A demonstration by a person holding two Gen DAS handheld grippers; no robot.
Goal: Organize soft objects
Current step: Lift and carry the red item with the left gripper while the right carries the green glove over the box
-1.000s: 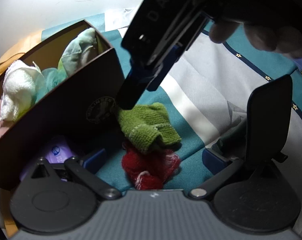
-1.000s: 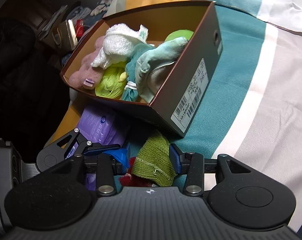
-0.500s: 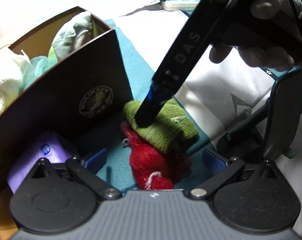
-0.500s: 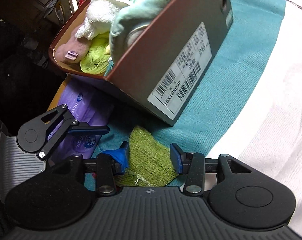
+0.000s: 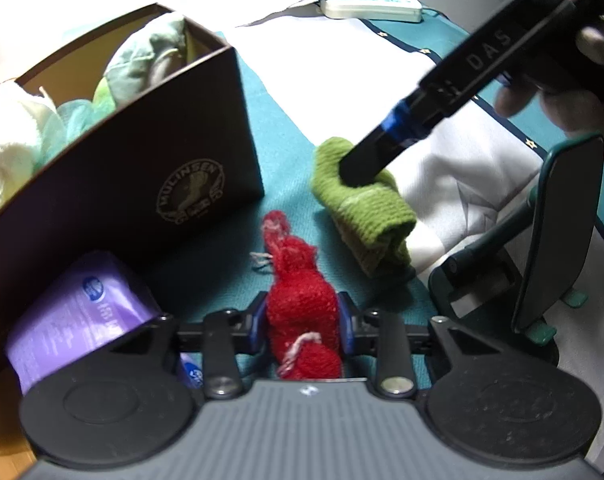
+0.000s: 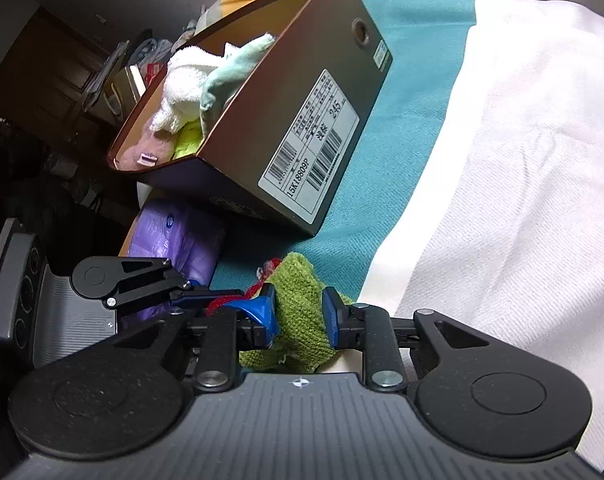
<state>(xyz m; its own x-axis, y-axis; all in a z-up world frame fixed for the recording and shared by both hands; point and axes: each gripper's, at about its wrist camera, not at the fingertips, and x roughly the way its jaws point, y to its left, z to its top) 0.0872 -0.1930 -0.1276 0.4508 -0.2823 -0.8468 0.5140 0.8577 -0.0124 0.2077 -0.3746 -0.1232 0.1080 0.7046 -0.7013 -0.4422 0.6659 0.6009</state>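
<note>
A red knitted piece [image 5: 302,300] lies on the teal cloth with my left gripper [image 5: 302,322] around it; its jaws are closing and the blue pads press its sides. To its right, a rolled green knitted piece [image 5: 366,208] lies partly on the white stripe. My right gripper [image 5: 362,164] comes down on its far end. In the right wrist view the right gripper [image 6: 300,316] is closing, and its pads squeeze the green piece [image 6: 298,320]. The left gripper [image 6: 218,298] sits just left of it on the red piece [image 6: 262,282].
A brown shoe box [image 5: 150,152] [image 6: 286,120] holding several soft cloths stands at the left. A purple pack [image 5: 78,320] [image 6: 170,236] lies against its near end. A dark green stand [image 5: 542,240] rises at the right, and a power strip [image 5: 370,4] lies far back.
Both grippers have closed: the left on the red piece, the right on the green one. The green piece has been drawn off the red one toward the right.
</note>
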